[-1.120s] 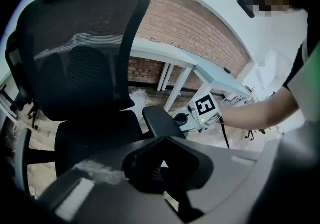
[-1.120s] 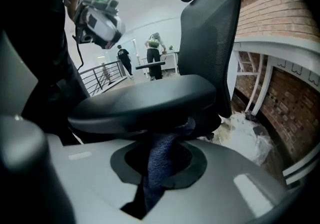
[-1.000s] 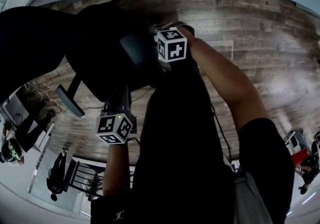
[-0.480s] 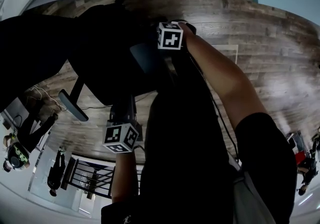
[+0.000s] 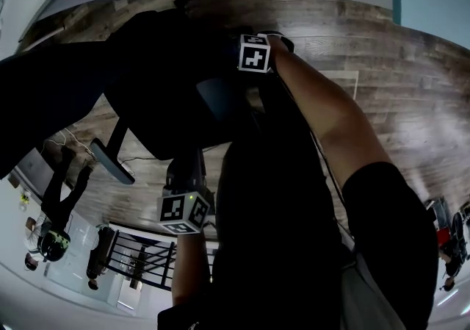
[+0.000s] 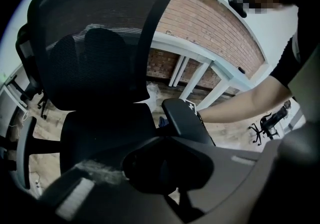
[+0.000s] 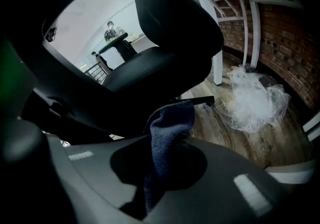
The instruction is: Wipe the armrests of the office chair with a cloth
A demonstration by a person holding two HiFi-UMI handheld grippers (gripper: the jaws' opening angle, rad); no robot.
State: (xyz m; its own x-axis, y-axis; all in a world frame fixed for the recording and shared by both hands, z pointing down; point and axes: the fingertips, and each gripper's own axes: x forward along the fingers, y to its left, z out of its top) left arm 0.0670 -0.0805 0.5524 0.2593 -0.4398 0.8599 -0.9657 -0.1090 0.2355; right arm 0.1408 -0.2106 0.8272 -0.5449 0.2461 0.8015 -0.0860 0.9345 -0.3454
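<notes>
Over wood flooring (image 5: pixel 382 64), the right gripper (image 7: pixel 160 168), clamped on the cloth (image 7: pixel 167 123), sits right at the office chair (image 6: pixel 100 43) armrest (image 5: pixel 220 97), whose length runs away from the closed, empty left gripper (image 6: pixel 165 165).

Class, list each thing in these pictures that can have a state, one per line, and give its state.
Right gripper: jaws shut on the cloth.
Cloth: bunched, pinched between those jaws, loose end sticking up.
Left gripper: jaws shut, nothing between them.
Office chair: upright, seat unoccupied.
Plastic sheet: crumpled on the floor.
</notes>
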